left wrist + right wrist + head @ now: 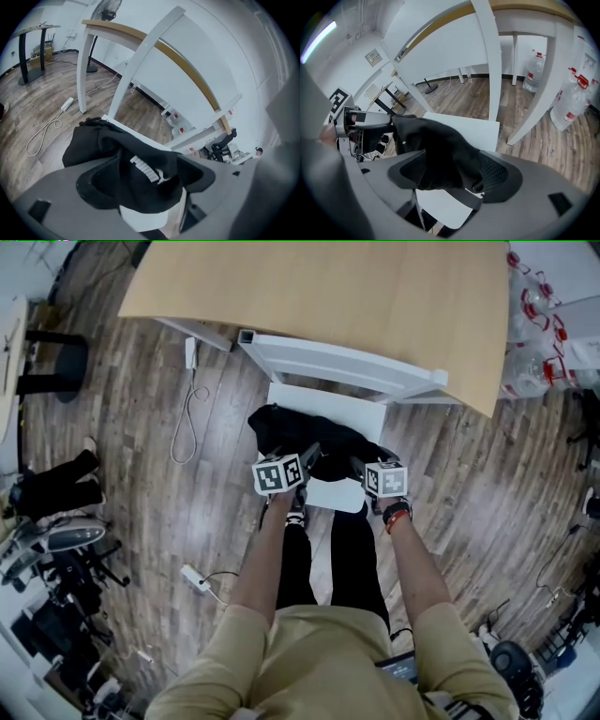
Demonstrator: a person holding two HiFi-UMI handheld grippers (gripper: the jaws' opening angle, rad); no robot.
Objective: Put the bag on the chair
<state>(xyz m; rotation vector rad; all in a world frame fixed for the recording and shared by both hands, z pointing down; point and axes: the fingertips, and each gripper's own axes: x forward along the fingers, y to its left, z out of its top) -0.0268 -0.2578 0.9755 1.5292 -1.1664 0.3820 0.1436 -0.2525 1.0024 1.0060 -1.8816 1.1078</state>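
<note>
My left gripper (147, 180) and right gripper (454, 176) have their fingers spread open around the floppy black fabric bag (300, 432), apparently resting on the white chair (328, 404).

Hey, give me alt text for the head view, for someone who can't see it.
Seen from above, a black bag lies on the seat of a white chair, with the person's left gripper and right gripper at the bag's near edge. The chair stands by a light wooden table on a wood-plank floor.
</note>
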